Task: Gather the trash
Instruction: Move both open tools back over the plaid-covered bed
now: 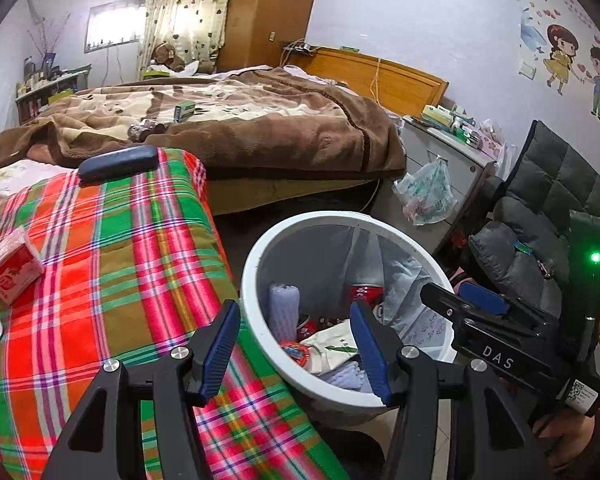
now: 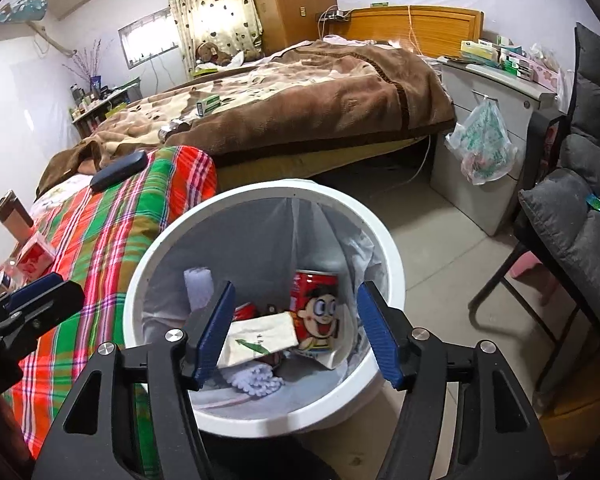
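Both grippers hang over a white trash bin [image 2: 260, 428] lined with a clear bag, standing on the floor beside a plaid blanket [image 1: 112, 264] in red, green and brown. The right gripper [image 2: 296, 332] has its jaws wide apart with nothing between them; the left gripper [image 1: 296, 344] likewise stands open and empty, over the bin's near rim.

Inside the bin lie a red cartoon can [image 2: 320, 316], a white paper packet [image 2: 260, 340] and foam netting [image 2: 198, 286]. On the blanket rest a red-and-white carton [image 1: 14, 276] and a dark blue case [image 1: 118, 162].

Only the right wrist view shows the can's cartoon face and a brown box [image 2: 12, 216] at the blanket's far edge. Only the left wrist view shows wall stickers of two children [image 1: 576, 68]. A plastic bag [image 2: 484, 144] hangs on the grey cabinet [image 2: 496, 208]; a padded grey chair [image 2: 580, 220] stands to the right.
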Available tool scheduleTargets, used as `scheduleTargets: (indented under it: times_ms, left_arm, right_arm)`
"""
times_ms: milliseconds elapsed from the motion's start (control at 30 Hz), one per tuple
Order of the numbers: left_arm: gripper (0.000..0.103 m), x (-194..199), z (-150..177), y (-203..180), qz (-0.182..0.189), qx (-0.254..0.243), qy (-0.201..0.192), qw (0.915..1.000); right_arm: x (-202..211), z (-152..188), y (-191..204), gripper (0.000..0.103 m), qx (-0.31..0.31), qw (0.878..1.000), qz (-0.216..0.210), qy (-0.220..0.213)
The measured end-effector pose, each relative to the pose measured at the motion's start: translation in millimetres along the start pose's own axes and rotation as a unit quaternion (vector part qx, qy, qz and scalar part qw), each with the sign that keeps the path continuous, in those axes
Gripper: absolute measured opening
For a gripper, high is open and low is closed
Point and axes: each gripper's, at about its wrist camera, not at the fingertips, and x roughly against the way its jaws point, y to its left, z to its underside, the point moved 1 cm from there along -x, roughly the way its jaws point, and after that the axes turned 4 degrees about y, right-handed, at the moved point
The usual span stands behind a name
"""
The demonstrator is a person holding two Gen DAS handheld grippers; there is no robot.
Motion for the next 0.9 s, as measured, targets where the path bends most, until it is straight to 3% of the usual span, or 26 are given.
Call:
scheduleTargets:
  times_ms: [667,900]
  left_arm:
    - [0.057,63,27,57,-0.045,0.049,-0.043,0.9969]
    - [0.058,88,41,88,-0.078,0.072,-0.057,0.9927]
  right_arm:
    - [15,7,51,0.064,0.037,0.998,-0.046,-0.022]
    - [18,10,79,0.064,0.061,0.995,-0.069,-0.025]
